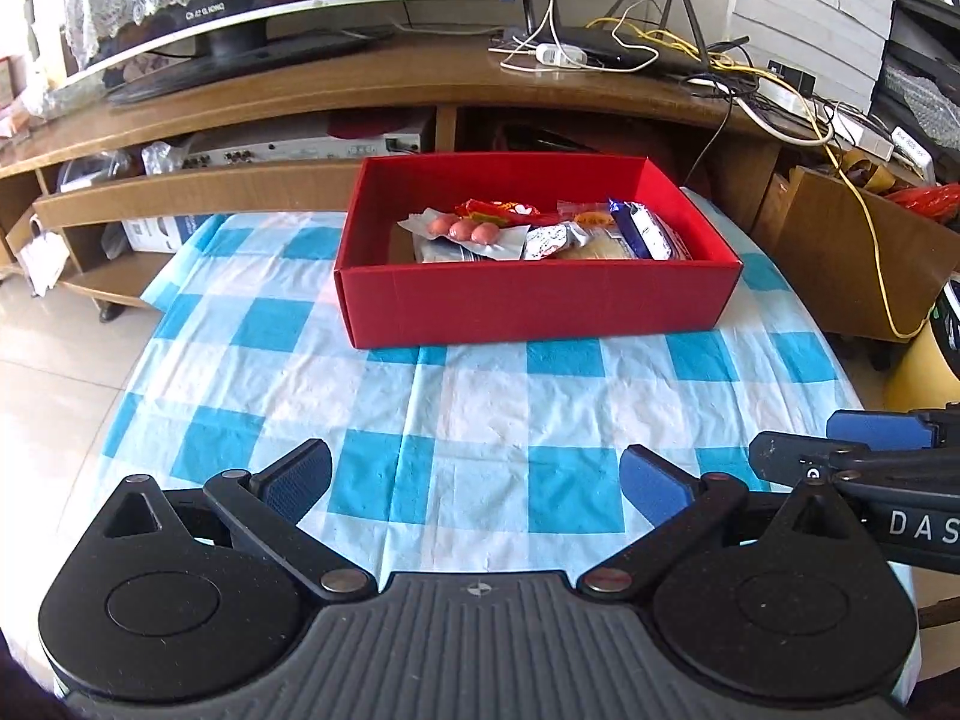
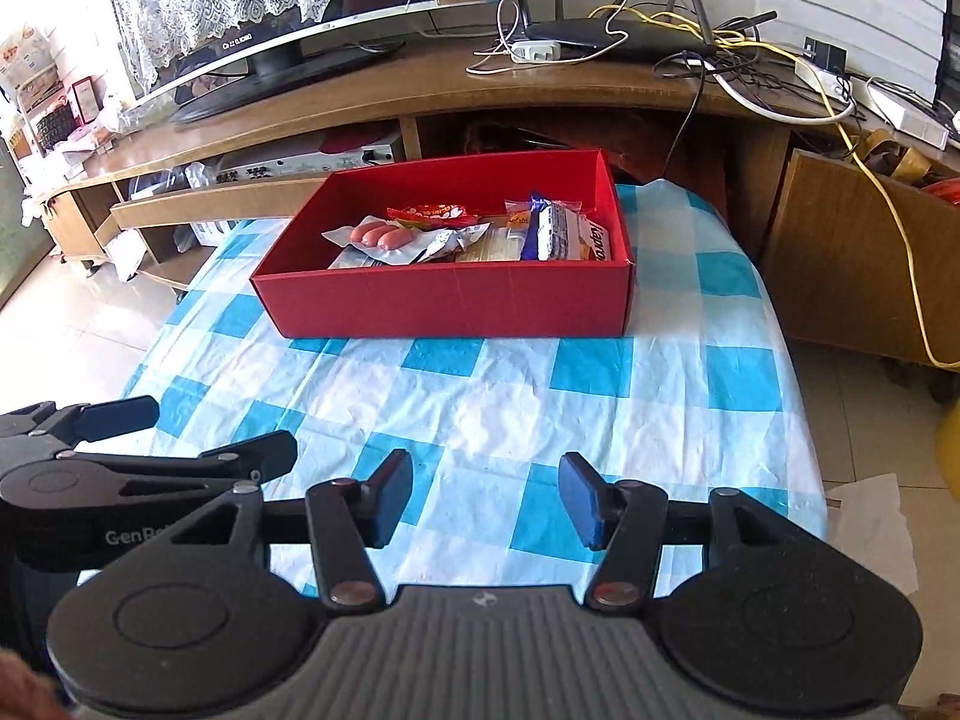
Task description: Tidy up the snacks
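My left tool point(image 1: 477, 483) hangs over the checked cloth point(image 1: 480, 396) on the bench with its fingers spread wide and nothing between them. Up at twelve o'clock sits the red box point(image 1: 534, 300), with the snacks piled inside: a sausage pack point(image 1: 465, 231) to the left, a blue-and-white wrapper point(image 1: 645, 231) to the right. At three o'clock, just beside it, my right tool point(image 2: 486, 501) is likewise parted and holds nothing, the box point(image 2: 444, 300) at its twelve.
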